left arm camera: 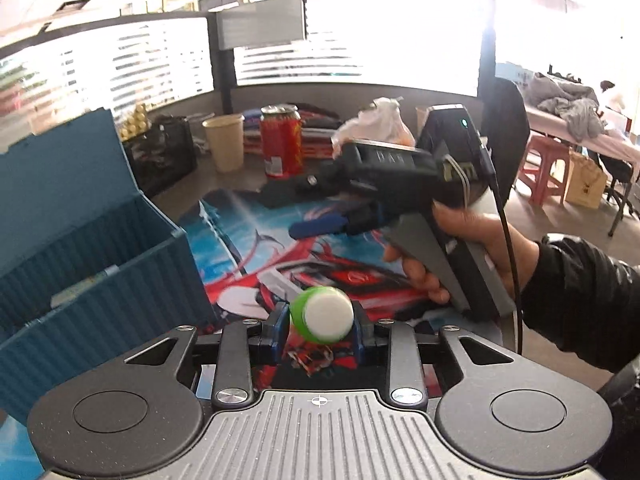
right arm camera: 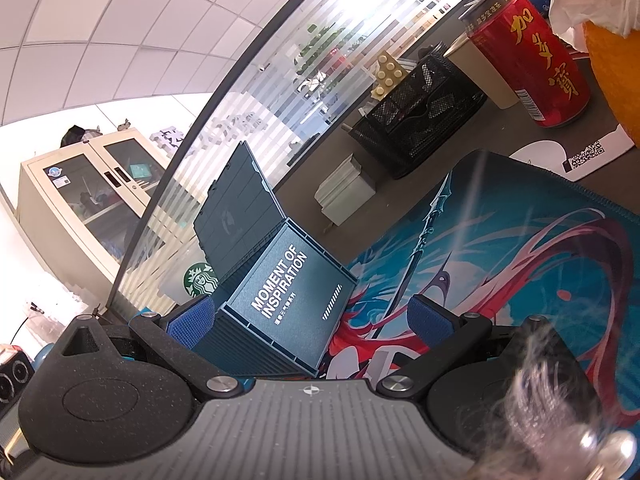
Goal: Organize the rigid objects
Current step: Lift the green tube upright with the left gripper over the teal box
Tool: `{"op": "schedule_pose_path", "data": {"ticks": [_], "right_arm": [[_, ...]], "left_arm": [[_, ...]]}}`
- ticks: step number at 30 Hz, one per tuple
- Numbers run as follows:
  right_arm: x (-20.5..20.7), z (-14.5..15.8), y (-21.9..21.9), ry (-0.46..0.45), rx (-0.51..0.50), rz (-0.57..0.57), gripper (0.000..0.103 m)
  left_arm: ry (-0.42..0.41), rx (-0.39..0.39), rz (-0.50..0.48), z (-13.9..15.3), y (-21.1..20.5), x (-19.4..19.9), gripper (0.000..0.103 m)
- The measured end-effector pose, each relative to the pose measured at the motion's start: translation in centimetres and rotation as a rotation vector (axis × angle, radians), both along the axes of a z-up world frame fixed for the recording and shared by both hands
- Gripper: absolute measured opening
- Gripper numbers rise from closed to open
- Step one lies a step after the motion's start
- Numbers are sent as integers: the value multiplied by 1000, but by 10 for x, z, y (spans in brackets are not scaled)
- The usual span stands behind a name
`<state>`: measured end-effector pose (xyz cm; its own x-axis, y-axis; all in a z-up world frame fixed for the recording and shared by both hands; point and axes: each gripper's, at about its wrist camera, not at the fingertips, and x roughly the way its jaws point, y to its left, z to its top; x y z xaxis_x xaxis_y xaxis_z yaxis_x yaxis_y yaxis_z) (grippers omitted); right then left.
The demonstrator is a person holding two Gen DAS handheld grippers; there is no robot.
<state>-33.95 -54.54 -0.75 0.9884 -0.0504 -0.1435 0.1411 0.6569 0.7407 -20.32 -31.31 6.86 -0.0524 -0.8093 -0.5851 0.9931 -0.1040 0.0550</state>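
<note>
In left wrist view only: left gripper (left arm camera: 320,326) clamps green-white bottle (left arm camera: 322,314).

Our left tool (left arm camera: 320,330) is black with blue pads, silver screws and a ribbed grey body. Our right tool (left arm camera: 320,216) trails a black cable (left arm camera: 510,240); our sleeve (left arm camera: 580,292) is black.
</note>
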Motion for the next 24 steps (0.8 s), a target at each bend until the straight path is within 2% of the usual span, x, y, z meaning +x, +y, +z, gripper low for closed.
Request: {"op": "schedule_pose_path", "data": {"ticks": [3,6,17,24], "right_arm": [[0,0,0,0,0,-1,103],[0,0,0,0,0,1,103],[0,0,0,0,0,1,103],[1,0,-1,0,0,0,103]], "left_arm": [[10,-24,15,7,2,4,27],[4,-45,29,14,3,7,18],[27,-93,87,26,9,19,17],[15,-86,110,30,12,22,17]]}}
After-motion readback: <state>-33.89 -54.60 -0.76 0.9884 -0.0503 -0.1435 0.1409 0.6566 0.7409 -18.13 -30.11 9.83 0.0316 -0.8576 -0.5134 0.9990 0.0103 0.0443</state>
